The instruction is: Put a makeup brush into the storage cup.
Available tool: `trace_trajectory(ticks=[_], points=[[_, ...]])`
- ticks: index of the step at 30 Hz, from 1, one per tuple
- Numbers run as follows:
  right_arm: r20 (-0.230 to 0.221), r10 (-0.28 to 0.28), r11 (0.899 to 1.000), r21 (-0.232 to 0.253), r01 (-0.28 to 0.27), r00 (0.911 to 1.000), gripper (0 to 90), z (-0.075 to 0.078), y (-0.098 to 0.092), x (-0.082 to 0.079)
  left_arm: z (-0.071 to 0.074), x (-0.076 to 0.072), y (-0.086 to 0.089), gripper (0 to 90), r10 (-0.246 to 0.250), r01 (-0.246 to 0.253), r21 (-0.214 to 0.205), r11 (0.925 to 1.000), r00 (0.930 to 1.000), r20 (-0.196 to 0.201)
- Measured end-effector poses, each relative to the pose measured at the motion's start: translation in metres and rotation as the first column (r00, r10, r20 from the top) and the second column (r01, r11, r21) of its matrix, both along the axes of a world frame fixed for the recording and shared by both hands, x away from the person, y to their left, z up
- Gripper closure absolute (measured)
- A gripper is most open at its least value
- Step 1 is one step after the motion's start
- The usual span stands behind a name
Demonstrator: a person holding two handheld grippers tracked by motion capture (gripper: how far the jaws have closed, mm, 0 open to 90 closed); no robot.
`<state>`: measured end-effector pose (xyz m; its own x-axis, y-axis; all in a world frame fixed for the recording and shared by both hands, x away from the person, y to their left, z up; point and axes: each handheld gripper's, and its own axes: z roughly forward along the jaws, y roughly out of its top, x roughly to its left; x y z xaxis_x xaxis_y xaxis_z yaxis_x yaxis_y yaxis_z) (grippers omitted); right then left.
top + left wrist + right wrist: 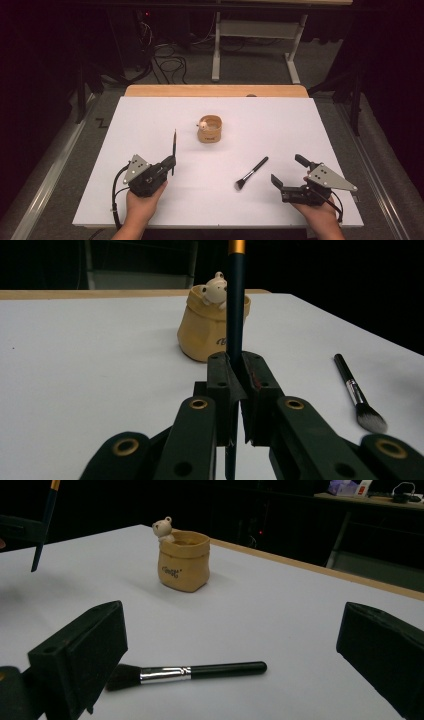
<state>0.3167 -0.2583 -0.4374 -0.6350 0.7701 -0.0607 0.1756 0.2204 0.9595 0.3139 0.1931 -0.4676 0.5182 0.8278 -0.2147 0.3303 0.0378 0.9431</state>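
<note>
A tan sack-shaped pot (209, 129) (207, 332) (183, 561) with a small bear figure on its rim stands near the middle of the white table (150, 115). My left gripper (171, 162) (236, 371) is shut on a slim dark-handled brush (174, 145) (235, 305) (46, 520) with a gold band, which stands upright in the jaws. A black makeup brush (252, 173) (357, 397) (187, 672) with a silver ferrule lies flat on the table right of centre. My right gripper (288, 171) (230, 655) is open, its jaws wide apart, just right of that brush and above the table.
A wooden strip (215, 91) runs along the table's far edge. Beyond it stand a pale metal frame (257, 35) and loose cables (167, 62) on the floor. Dark floor surrounds the table on both sides.
</note>
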Motion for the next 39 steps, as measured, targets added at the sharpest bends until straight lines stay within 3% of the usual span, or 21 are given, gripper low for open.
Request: trace_trajectory(ticks=[10, 15, 20, 30, 39], points=[[-0.018, 0.016, 1.0, 0.01, -0.016, 0.9997, 1.0, 0.015, 0.018, 0.017, 0.002, -0.002, 0.006, 83.8, 0.003, -0.002, -0.011, 0.9999, 0.9998, 0.018], [-0.025, 0.035, 0.999, 0.0, -0.036, 0.9991, 1.5, 0.024, 0.036, 0.028, 0.004, -0.002, 0.009, 83.8, -0.002, 0.003, -0.026, 0.9997, 0.9997, 0.025], [-0.024, 0.049, 0.999, -0.016, -0.05, 0.9985, 1.5, 0.025, 0.05, 0.035, 0.004, -0.002, 0.01, 83.8, -0.004, 0.005, -0.026, 0.9996, 0.9994, 0.034], [-0.03, 0.08, 0.997, 0.004, -0.08, 0.9964, 3.0, 0.026, 0.073, 0.049, 0.004, -0.002, 0.012, 83.8, -0.004, 0.005, -0.029, 0.9996, 0.9991, 0.041], [-0.015, 0.11, 0.994, 0.018, -0.109, 0.9939, 3.0, 0.021, 0.083, 0.044, 0.005, -0.002, 0.008, 83.8, -0.011, 0.012, -0.011, 0.9999, 0.9991, 0.042]])
